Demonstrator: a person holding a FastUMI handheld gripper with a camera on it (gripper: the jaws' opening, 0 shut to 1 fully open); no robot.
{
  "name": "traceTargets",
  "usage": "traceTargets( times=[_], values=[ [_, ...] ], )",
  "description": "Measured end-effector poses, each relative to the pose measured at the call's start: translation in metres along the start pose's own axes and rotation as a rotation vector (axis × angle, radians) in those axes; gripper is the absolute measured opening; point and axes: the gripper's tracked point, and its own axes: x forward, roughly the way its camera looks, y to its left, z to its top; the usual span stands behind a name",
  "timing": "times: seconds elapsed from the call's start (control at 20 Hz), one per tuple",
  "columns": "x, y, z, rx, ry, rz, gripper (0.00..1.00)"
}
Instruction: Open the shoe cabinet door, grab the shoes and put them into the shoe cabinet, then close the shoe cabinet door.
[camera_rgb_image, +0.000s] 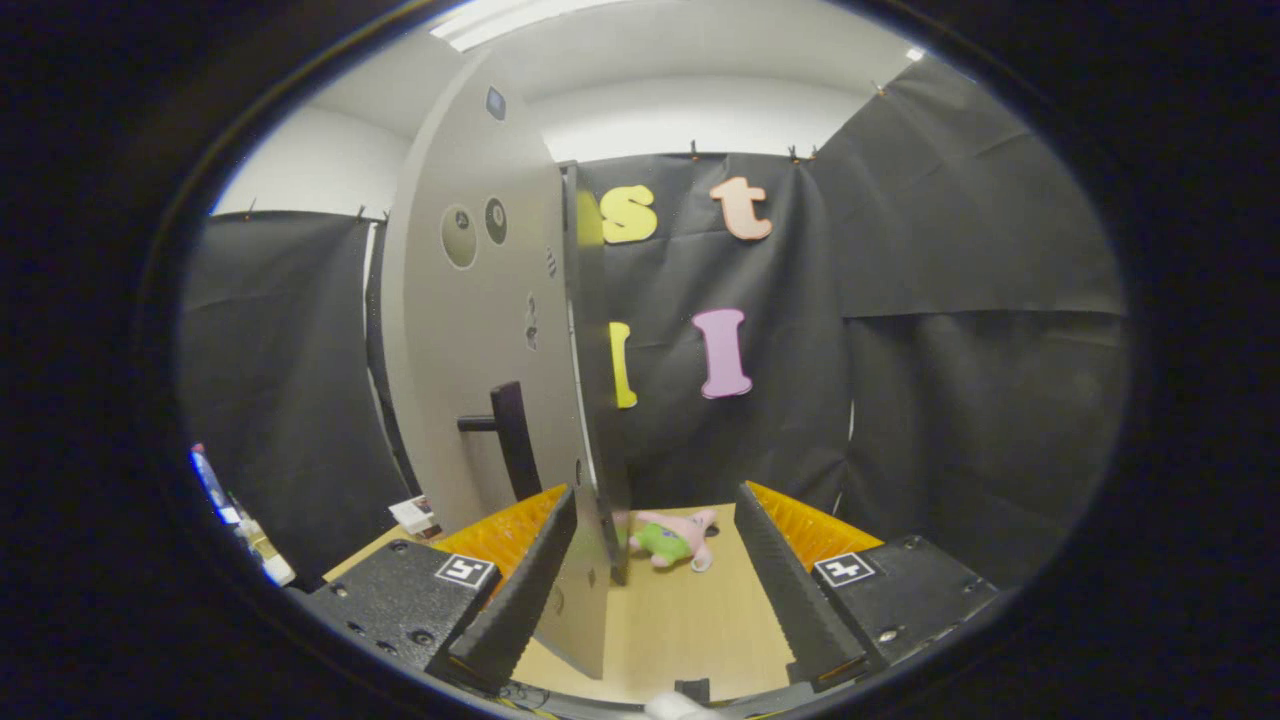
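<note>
Grey and matte, the shoe cabinet door (470, 330) stands swung out edge-on toward the camera, tall and slightly bowed by the lens. Its face carries a few round holes high up and a dark bar handle (510, 440) low down, set upright on a short horizontal stub. The door's thin front edge (590, 400) runs down between the fingers, close beside the left finger (525, 590). The claw (655, 570) is spread wide, with the door's lower edge in the gap, and neither finger visibly presses on it. The right finger (785, 590) stands well clear of the door.

Beyond the fingers, on the pale wooden worktop (690, 620), lies a small plush toy (675, 540), pink with a green middle, just past the door's bottom corner. Black cloth (950, 380) hangs as the booth's wall behind it all. Left of the door, near the worktop's edge, sits a small printed box (415, 515); its detail is too small to make out.
</note>
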Motion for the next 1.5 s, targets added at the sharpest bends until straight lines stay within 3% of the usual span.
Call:
traceTargets(
  times=[0.45, 0.75, 1.15, 1.5],
  values=[
    [0.013, 0.020, -0.002, -0.056, 0.023, 0.161, 0.99],
    [0.013, 0.026, 0.001, -0.107, 0.022, 0.159, 0.96],
    [0.013, 0.099, -0.013, -0.089, 0.051, 0.210, 0.96],
    [0.040, 0.179, -0.030, -0.068, 0.064, 0.235, 0.96]
  ],
)
